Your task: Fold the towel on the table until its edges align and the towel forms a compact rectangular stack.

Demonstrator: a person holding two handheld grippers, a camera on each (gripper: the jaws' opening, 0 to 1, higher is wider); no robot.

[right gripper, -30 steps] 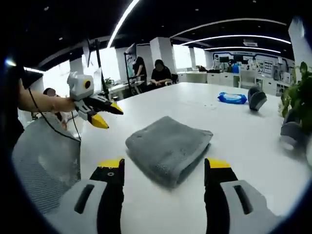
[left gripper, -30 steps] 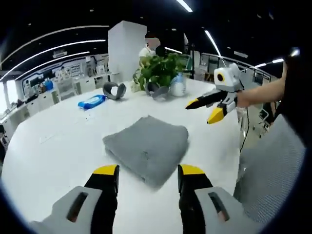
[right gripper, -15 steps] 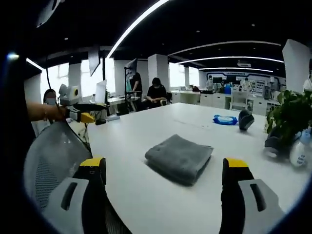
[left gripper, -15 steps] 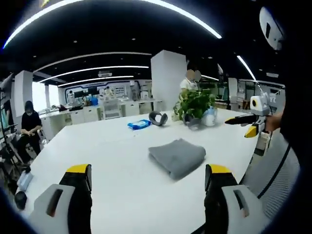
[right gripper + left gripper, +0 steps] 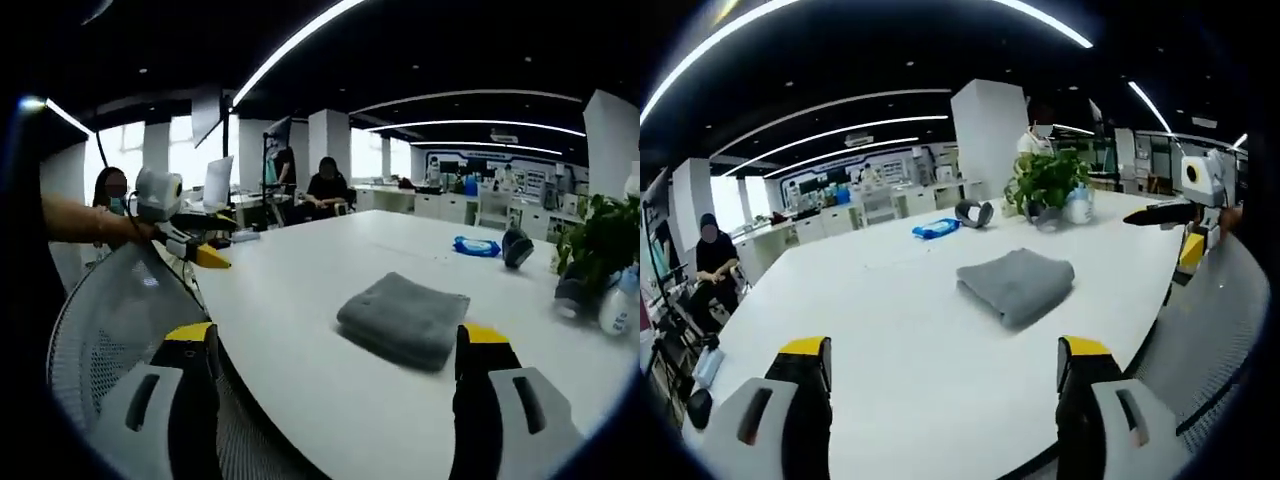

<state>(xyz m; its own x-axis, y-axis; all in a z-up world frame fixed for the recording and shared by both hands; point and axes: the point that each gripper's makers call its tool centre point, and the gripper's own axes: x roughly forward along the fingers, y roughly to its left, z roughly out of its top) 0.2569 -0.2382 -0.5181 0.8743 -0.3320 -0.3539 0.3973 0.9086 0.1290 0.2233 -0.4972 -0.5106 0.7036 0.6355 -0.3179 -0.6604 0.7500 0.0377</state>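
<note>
Left tool (image 5: pixel 938 362) and right tool (image 5: pixel 340 347), jaws wide apart

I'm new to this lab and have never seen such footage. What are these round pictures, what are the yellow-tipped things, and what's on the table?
Each round picture comes from a fisheye camera riding on a handheld two-jaw gripper; a person holds one in each hand. The left gripper rises from the bottom of the left gripper view, the right gripper from the bottom of the right gripper view. Both are open and hold nothing. On the white table lies a folded grey towel, with a blue packet and a potted plant farther back.
</note>
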